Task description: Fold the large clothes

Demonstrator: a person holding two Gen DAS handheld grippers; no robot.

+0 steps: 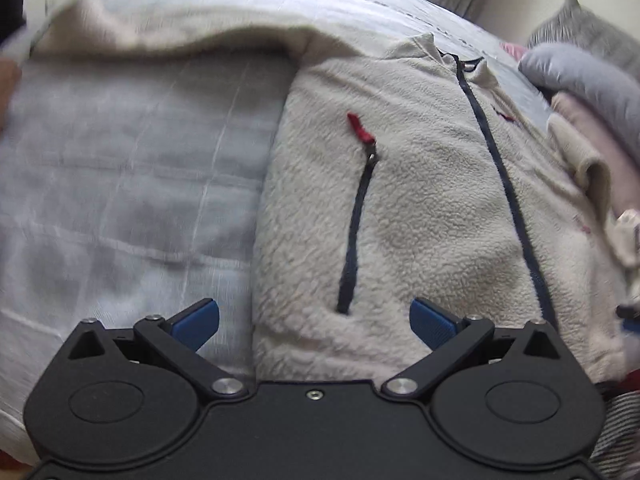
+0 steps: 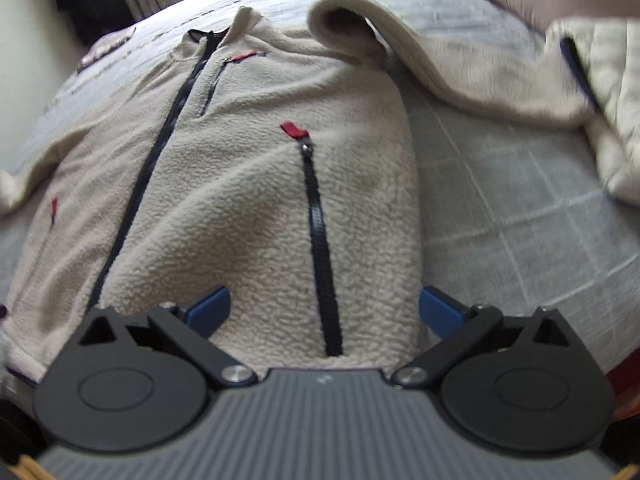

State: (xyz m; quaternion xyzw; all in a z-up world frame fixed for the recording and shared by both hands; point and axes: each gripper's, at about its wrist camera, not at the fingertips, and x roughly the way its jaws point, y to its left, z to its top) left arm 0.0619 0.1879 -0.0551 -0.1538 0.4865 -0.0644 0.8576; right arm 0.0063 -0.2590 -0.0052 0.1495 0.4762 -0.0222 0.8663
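Left wrist view: fleece jacket (image 1: 420,208) spread flat on the bed (image 1: 120,184) for folding.
Both hand-held grippers, left (image 1: 314,320) and right (image 2: 324,312), hover apart near its hem, holding nothing.

Open bedspread on one side of the jacket, piled clothes on the other

The fleece jacket (image 1: 420,200) covers mid-bed; bare bedspread (image 1: 120,184) beside its body lies free under the outstretched sleeve (image 1: 168,32). A clothes pile (image 1: 588,92) crowds the opposite edge, touching the jacket. Both grippers' fingers (image 1: 198,320) stand spread above the hem, gripping nothing.
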